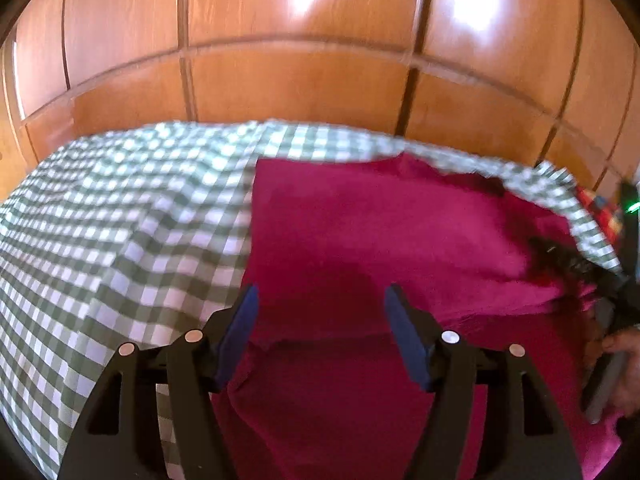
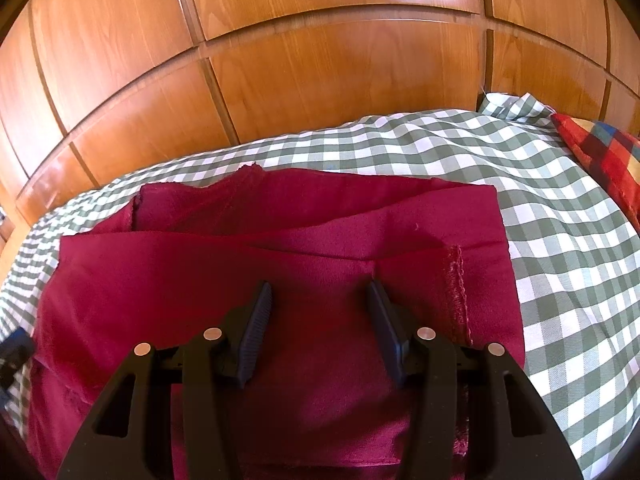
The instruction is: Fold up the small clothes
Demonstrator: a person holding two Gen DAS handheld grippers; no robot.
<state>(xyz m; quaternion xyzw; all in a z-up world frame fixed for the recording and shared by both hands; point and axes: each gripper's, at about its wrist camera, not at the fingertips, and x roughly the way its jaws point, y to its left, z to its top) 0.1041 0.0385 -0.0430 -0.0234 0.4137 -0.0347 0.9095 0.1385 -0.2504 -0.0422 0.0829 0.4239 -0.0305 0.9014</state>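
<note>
Crimson knit garment [image 2: 280, 280] — folded, soft-creased

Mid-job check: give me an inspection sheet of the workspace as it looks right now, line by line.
Surface: green-and-white checked sheet, rumpled, covering the whole work area.
Job's things: dark red garment lying on the sheet, partly folded, with layered edges and a stitched hem showing on its right side.
Clutter: multicoloured plaid cushion at the far right edge of the sheet.
Grippers: left tool open above the garment, nothing between its jaws; right tool open over the garment, nothing gripped.
Cables: nothing seen.
Surroundings: glossy wooden panelled wall behind the sheet, with window glare.
</note>
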